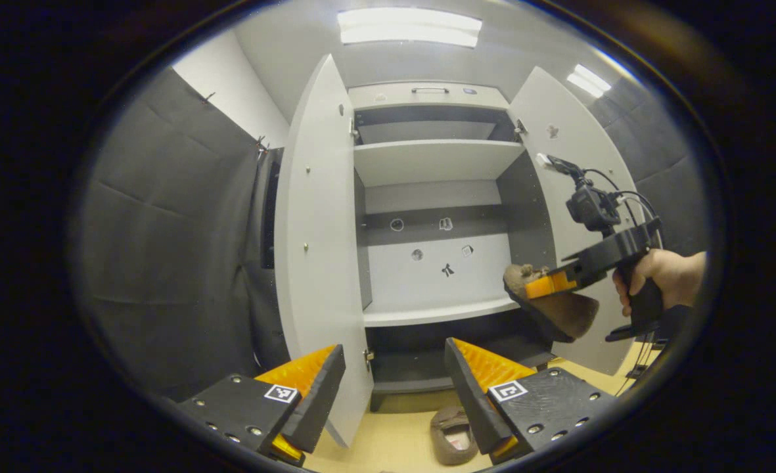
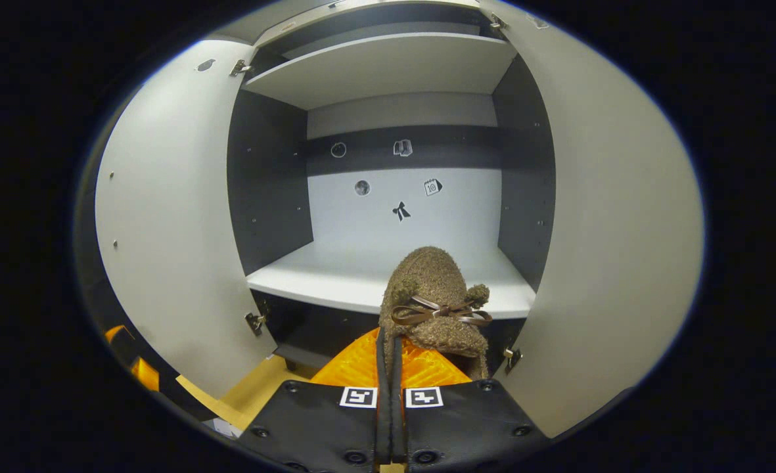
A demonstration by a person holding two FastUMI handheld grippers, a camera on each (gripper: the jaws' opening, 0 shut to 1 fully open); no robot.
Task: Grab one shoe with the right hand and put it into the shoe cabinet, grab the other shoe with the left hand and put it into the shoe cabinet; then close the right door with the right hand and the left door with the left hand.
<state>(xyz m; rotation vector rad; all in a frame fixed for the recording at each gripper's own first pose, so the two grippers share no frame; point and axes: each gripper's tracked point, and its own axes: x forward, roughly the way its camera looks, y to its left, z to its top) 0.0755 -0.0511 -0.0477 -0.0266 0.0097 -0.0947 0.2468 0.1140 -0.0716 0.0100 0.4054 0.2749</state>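
A brown fuzzy slipper with a ribbon bow (image 2: 433,295) is pinched at its heel edge by my right gripper (image 2: 391,358), which is shut on it and holds it in front of the middle shelf (image 2: 335,276) of the open shoe cabinet. In the left gripper view that same slipper (image 1: 558,312) hangs from the right gripper (image 1: 545,286), held by a hand (image 1: 663,279) just right of the cabinet opening. The second slipper (image 1: 453,430) lies on the floor below the cabinet. My left gripper (image 1: 394,387) is open above it, with nothing between its fingers.
Both cabinet doors stand wide open: the left door (image 1: 319,249) and the right door (image 1: 571,144), seen also as left door (image 2: 171,217) and right door (image 2: 611,230). An upper shelf (image 1: 433,161) is bare. The floor (image 1: 388,440) is light wood.
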